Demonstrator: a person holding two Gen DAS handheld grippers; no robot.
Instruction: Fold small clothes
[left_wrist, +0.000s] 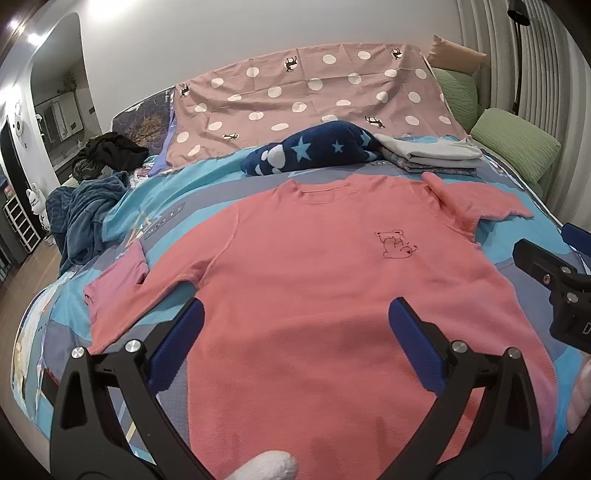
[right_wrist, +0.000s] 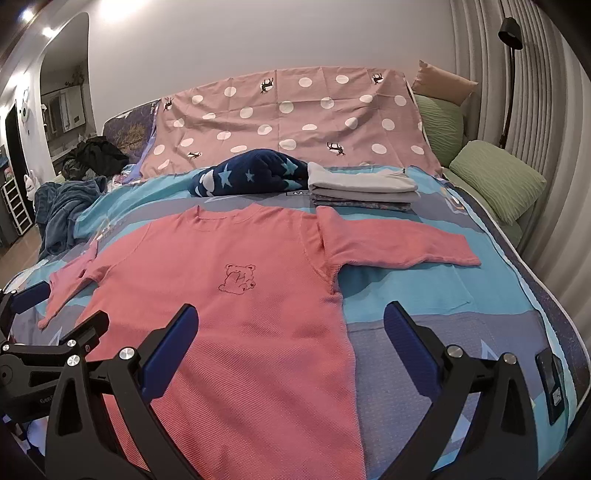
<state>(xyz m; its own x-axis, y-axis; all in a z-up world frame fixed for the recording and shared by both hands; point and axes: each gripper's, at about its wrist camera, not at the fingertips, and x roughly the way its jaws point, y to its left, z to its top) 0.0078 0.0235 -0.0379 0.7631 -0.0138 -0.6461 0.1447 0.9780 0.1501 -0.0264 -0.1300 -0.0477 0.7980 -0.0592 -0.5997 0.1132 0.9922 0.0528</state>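
Shirt (left_wrist: 332, 266) is the main thing here: a salmon-pink long-sleeve with a little bear outline stitched on the chest, laid flat and face up on the bed (right_wrist: 424, 295), collar pointing toward the far side and both sleeves spread out sideways. The cuff of the sleeve on the left side of both views looks a bit bunched up.

Left tongs (left_wrist: 295, 317) hover over the lower body of the shirt, spread wide, nothing between the blue pads. Right tongs (right_wrist: 291, 321) are just as released and straddle the side edge of the shirt, one finger over pink fabric, the other over the bedspread. Both are empty.

Behind the collar there's a rolled navy blanket with stars (right_wrist: 247, 171), and right beside it a neat stack of folded clothes (right_wrist: 362, 188), grey on top. A polka-dot sheet (left_wrist: 306, 96) is draped further back, green pillows (right_wrist: 495, 177) sit off to the right, and a rumpled blue blanket (left_wrist: 85, 218) lies at the left edge.
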